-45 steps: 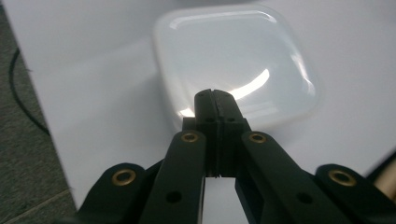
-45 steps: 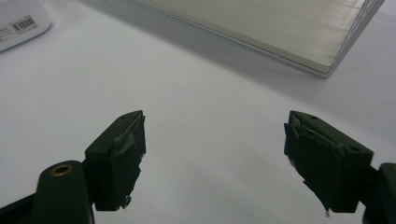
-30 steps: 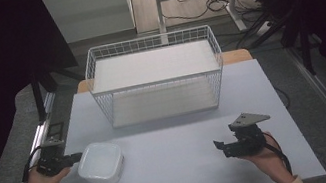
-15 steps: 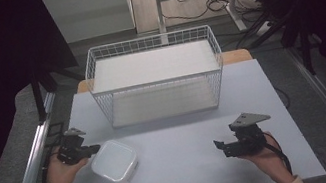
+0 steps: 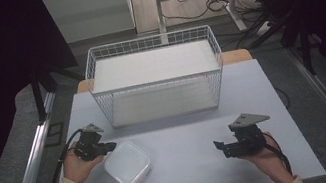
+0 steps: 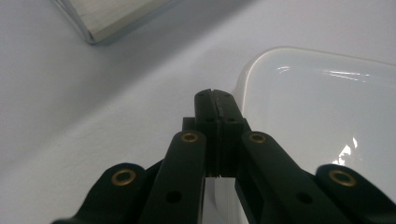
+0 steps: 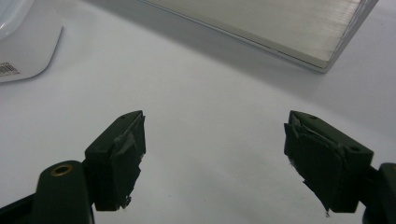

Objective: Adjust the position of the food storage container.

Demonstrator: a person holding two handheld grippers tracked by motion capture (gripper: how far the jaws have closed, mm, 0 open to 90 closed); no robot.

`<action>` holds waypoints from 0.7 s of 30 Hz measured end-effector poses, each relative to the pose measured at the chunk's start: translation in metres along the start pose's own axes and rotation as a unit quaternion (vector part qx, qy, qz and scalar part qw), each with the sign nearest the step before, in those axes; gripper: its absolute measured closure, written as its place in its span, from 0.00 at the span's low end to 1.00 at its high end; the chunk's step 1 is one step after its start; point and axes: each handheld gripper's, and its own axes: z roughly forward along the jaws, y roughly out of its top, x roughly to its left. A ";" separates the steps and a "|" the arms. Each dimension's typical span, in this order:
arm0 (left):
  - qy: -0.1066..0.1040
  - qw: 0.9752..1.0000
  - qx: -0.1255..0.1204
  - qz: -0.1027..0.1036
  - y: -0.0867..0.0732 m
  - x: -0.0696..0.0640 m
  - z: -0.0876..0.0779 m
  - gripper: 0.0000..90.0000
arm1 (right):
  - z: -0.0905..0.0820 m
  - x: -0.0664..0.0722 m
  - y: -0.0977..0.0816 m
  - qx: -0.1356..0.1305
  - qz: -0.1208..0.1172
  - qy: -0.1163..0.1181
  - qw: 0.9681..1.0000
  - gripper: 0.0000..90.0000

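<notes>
Now the left gripper (image 5: 110,146) meets the white container (image 5: 127,164) at its rim.
Its jaws are pressed together, with the tips touching the container's near-left edge; whether they pinch it, one cannot tell. The container lies on the table (image 5: 191,178) before the wire basket (image 5: 156,80). The right gripper (image 5: 220,147) rests well apart, with its jaws spread.

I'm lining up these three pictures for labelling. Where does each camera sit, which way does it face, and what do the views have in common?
High view: above the person's side, facing forward and down on the table and wire basket; both hands and forearms enter from below.
Left gripper view: rides the left tongs, facing along their shut jaws at the white container.
Right gripper view: rides the right tongs, facing between open jaws across the tabletop.
Shared: the white container shows in all three.
</notes>
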 end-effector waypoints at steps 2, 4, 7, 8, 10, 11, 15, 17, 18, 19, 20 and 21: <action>0.015 1.000 -0.013 -0.005 -0.005 0.002 -0.015 1.00 | -0.001 -0.001 0.000 0.000 0.001 -0.001 1.000 0.23; 0.024 0.999 -0.029 -0.013 -0.013 0.003 -0.029 1.00 | -0.001 -0.001 0.000 -0.001 0.003 -0.003 1.000 0.23; 0.034 0.998 -0.045 -0.023 -0.032 0.002 -0.047 1.00 | -0.001 -0.001 0.000 -0.002 0.004 -0.005 1.000 0.23; 0.034 0.998 -0.045 -0.023 -0.032 0.002 -0.047 1.00 | -0.001 -0.001 0.000 -0.002 0.004 -0.005 1.000 0.23; 0.041 0.997 -0.045 -0.035 -0.047 0.001 -0.054 1.00 | -0.001 -0.001 0.000 -0.002 0.003 -0.005 1.000 0.23; 0.043 0.997 -0.041 -0.045 -0.061 -0.002 -0.057 1.00 | -0.001 0.000 0.000 -0.003 0.003 -0.004 1.000 0.23; 0.031 0.997 -0.036 -0.065 -0.087 -0.010 -0.056 1.00 | -0.001 -0.001 0.001 -0.004 0.003 -0.006 1.000 0.22; 0.024 0.997 -0.030 -0.068 -0.092 -0.014 -0.053 1.00 | -0.002 -0.001 0.001 -0.005 0.002 -0.007 1.000 0.22; 0.015 0.997 -0.023 -0.071 -0.096 -0.019 -0.048 1.00 | -0.002 -0.002 0.001 -0.006 0.006 -0.009 1.000 0.22; 0.015 0.997 -0.023 -0.071 -0.096 -0.019 -0.048 1.00 | -0.002 -0.002 0.001 -0.006 0.006 -0.009 1.000 0.22; 0.009 0.997 -0.019 -0.070 -0.096 -0.022 -0.043 1.00 | -0.002 -0.002 0.001 -0.006 0.007 -0.010 1.000 0.22; 0.006 0.998 -0.015 -0.067 -0.095 -0.025 -0.039 1.00 | -0.002 -0.003 0.001 -0.006 0.006 -0.012 1.000 0.22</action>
